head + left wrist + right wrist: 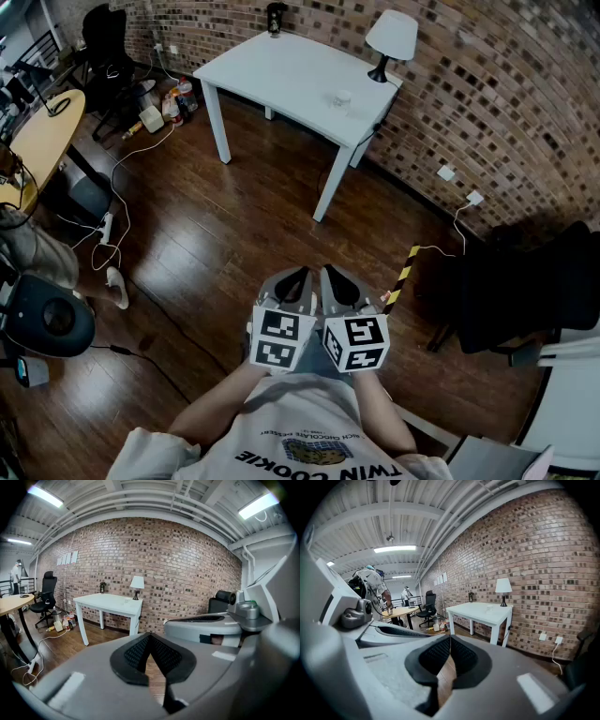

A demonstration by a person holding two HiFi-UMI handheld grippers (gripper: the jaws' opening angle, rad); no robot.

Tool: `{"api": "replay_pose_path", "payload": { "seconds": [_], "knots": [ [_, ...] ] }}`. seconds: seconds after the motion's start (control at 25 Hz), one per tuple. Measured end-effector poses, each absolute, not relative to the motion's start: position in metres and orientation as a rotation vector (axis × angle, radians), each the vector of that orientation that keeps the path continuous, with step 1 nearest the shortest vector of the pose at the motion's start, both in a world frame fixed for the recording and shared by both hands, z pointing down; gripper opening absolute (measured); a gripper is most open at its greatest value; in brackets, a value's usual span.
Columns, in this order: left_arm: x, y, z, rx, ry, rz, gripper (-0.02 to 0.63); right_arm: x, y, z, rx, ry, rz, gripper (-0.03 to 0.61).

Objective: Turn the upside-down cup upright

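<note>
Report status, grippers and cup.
Fingers shut, empty: left gripper, right gripper. Cup on table, well out of reach. Nothing seen between but floor.

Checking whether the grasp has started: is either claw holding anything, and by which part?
Nothing is held. The left claw and right claw are shut and empty; the cup sits far off on the white table.

white table point(272, 70) by brick wall point(506, 103) | lamp point(391, 36) on table corner | black chair point(103, 42) | wood floor point(234, 234)
</note>
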State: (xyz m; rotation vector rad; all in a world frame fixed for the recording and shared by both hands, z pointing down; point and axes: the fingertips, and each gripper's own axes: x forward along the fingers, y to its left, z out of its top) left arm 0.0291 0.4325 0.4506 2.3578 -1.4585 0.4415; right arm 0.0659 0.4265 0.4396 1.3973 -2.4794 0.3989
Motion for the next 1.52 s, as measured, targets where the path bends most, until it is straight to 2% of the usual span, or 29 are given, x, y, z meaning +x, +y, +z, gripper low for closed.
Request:
{"api": "replay_pose_path", "payload": {
  "seconds": [1.04,1.52],
  "knots": [
    [0.092,0.104,0.444,2.372,-1.54,0.507,0.003,0.126,0.1,0.443,1.329,-2.576,0.428,0.014],
    [0.086,-0.008,0.466,2.362,-1.492,0.482,0.003,0.117,-0.015,0.468,1.293,-2.529,0.446,0.086]
  ]
}}
